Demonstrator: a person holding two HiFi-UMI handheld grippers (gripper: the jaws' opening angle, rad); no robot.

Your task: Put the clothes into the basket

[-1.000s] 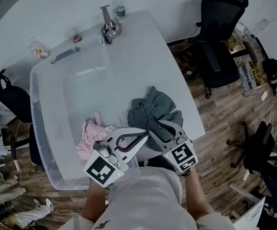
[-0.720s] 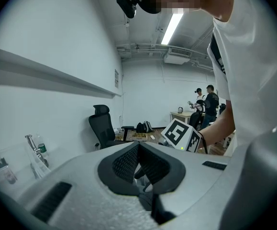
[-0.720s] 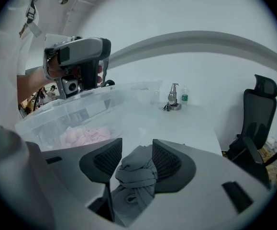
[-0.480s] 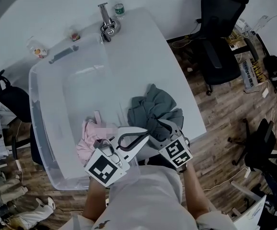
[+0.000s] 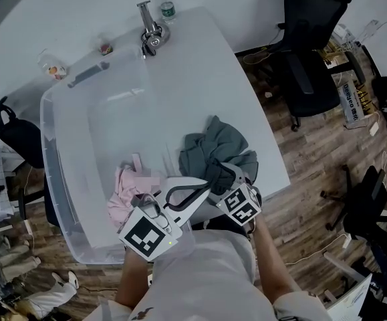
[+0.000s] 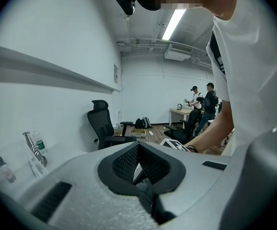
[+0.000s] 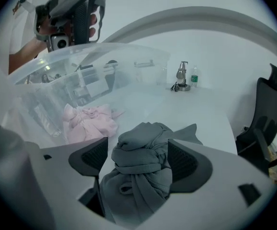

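Straddling the grey garment (image 7: 140, 140), the right gripper (image 7: 137, 161) has just been opening its jaws wide and grips nothing. The garment lies on the table (image 5: 200, 65) just beside the basket (image 5: 56, 172), which holds a pink garment (image 5: 123, 189). The left gripper (image 6: 138, 145), jaws together and empty, hovers over the basket's near corner.

We read this as an office/lab rm, black swivel chair (image 5: 307, 52) off the tabletop's (image 5: 200, 65) far right corner, wood-plank floor (image 5: 327, 159), ceiling strip light (image 6: 173, 24), ppl (image 6: 203, 99) by a desk (image 6: 179, 113) at the back.
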